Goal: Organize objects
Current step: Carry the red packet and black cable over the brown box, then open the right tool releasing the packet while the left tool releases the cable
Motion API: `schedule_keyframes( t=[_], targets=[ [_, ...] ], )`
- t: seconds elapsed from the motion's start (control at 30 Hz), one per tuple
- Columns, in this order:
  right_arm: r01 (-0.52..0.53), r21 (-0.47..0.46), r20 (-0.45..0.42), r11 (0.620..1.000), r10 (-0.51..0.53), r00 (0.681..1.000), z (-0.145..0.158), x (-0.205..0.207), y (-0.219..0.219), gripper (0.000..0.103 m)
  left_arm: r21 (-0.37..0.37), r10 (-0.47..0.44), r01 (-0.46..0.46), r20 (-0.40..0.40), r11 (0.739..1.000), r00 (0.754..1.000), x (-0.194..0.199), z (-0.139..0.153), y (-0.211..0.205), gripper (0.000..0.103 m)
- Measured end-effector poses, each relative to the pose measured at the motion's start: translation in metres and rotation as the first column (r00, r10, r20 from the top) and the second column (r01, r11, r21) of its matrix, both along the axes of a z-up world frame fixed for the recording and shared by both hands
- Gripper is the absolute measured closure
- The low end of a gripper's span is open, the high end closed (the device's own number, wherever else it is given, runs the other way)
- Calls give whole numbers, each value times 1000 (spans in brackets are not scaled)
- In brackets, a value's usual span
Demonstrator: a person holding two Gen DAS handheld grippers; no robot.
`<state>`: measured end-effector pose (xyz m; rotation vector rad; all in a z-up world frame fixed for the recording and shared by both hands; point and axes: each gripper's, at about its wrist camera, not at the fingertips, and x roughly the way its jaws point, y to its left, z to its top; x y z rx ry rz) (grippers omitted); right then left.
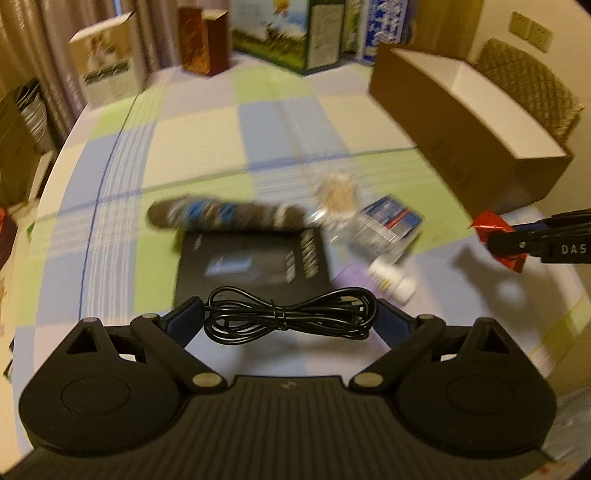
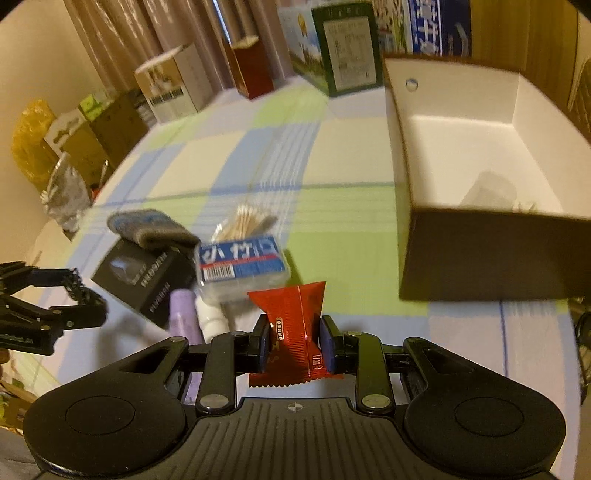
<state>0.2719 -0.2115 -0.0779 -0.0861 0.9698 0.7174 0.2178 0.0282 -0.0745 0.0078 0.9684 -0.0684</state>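
Note:
In the left wrist view my left gripper (image 1: pixel 290 314) is shut on a tied bundle of black cable (image 1: pixel 288 319), which hangs between its pads above the checked tablecloth. My right gripper (image 2: pixel 295 332) is shut on a red foil packet (image 2: pixel 291 314), lifted off the table. The same packet (image 1: pixel 493 225) and the right gripper (image 1: pixel 500 240) show at the right edge of the left wrist view. An open cardboard box (image 2: pixel 480 243) with a white inside stands just right of the right gripper. The left gripper (image 2: pixel 83 297) shows at the far left of the right wrist view.
On the table lie a black box (image 1: pixel 251 266) with a rolled grey-blue cloth (image 1: pixel 225 216) on it, a bag of cotton swabs (image 1: pixel 336 192), a clear blue-labelled box (image 2: pixel 240 266), a white bottle (image 1: pixel 391 282) and a purple tube (image 2: pixel 183 314). Cartons (image 1: pixel 288 33) line the far edge.

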Motion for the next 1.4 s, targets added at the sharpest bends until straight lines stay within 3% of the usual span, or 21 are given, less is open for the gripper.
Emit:
schedule_keyframes(
  t=[0.33, 0.77, 1.17, 1.4],
  targets=[
    [66, 65, 92, 996, -72, 993, 40, 14, -41, 78, -21, -164, 168, 106, 986, 981, 33, 39, -66, 8],
    [202, 81, 181, 976, -214, 960, 58, 78, -123, 78, -29, -346, 359, 206, 933, 915, 102, 63, -184, 8],
    [181, 30, 180, 983, -184, 966, 40, 158, -148, 78, 27, -407, 409, 182, 912, 895, 185, 47, -254, 8],
    [157, -10, 158, 988, -154, 975, 21, 197, -142, 78, 90, -405, 397, 116, 913, 907, 232, 26, -270, 8]
  ],
)
